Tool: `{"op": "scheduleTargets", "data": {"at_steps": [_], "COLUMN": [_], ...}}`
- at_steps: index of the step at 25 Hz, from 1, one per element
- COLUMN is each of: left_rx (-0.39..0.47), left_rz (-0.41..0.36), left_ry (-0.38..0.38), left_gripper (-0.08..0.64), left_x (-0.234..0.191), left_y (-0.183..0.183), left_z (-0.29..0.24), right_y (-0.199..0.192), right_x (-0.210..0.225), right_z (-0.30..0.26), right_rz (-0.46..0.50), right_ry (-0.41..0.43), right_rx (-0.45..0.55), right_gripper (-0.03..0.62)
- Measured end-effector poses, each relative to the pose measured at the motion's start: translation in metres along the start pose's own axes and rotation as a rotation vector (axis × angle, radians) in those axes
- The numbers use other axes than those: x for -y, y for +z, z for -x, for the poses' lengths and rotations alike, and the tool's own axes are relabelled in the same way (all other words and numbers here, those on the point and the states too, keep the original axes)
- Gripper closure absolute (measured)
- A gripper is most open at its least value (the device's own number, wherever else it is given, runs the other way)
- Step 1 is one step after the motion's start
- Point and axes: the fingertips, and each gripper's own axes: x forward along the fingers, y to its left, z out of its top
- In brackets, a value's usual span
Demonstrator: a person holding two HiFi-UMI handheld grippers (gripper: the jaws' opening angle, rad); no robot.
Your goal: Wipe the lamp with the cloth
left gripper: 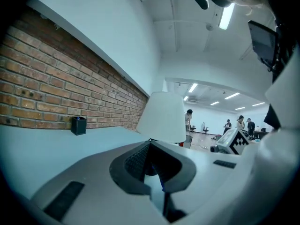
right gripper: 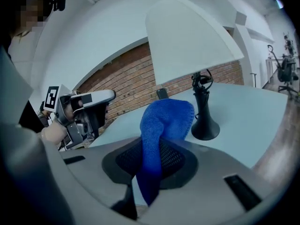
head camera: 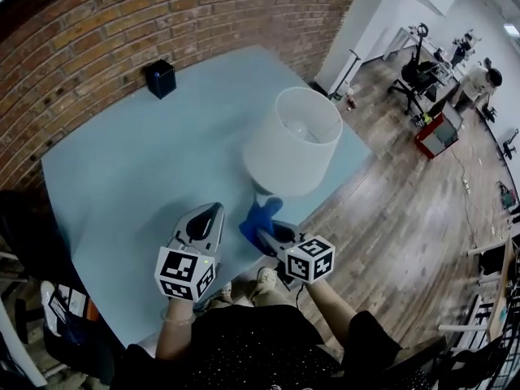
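A lamp with a white shade (head camera: 292,140) stands near the right edge of the pale blue table (head camera: 138,177). Its black base (right gripper: 205,125) shows in the right gripper view under the shade (right gripper: 187,36). My right gripper (head camera: 265,236) is shut on a blue cloth (head camera: 258,215), just in front of the lamp's foot. The cloth (right gripper: 161,125) bulges up out of the jaws, close to the base and apart from it. My left gripper (head camera: 213,211) hovers to the left of the cloth, shut and holding nothing. In its own view the shade (left gripper: 161,116) rises beyond the jaws.
A small black box (head camera: 161,78) sits at the table's far side by the brick wall (head camera: 97,31). The table's right edge (head camera: 357,149) drops to a wooden floor with an office chair (head camera: 418,75) and a red cart (head camera: 439,132). People stand far off in the room (left gripper: 240,124).
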Motion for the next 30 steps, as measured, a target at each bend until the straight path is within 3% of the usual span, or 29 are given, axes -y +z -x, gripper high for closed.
{"op": "scheduleTargets", "data": {"at_steps": [3, 8, 12, 16, 25, 30], "left_rx": [0.021, 0.041, 0.04, 0.056, 0.067, 0.061], "left_rz": [0.014, 0.013, 0.018, 0.076, 0.028, 0.052], "left_ry": [0.016, 0.034, 0.023, 0.024, 0.041, 0.04], "left_gripper": [0.551, 0.552, 0.551, 0.552, 0.551, 0.552], "left_x": [-0.007, -0.02, -0.03, -0.041, -0.057, -0.063], "left_y": [-0.013, -0.029, -0.039, -0.044, -0.041, -0.048], "left_z": [-0.005, -0.019, -0.024, -0.022, -0.024, -0.023], "right_y": [0.005, 0.034, 0.051, 0.07, 0.095, 0.095], "right_x": [0.008, 0.017, 0.031, 0.044, 0.061, 0.087], "right_z": [-0.012, -0.029, -0.048, -0.062, -0.068, -0.074], "right_rz": [0.062, 0.304, 0.426, 0.462, 0.556, 0.57], "right_ry": [-0.053, -0.191, -0.293, -0.373, -0.497, -0.586], "right_rx": [0.051, 0.166, 0.227, 0.272, 0.315, 0.283], "right_gripper": [0.515, 0.515, 0.515, 0.515, 0.515, 0.515]}}
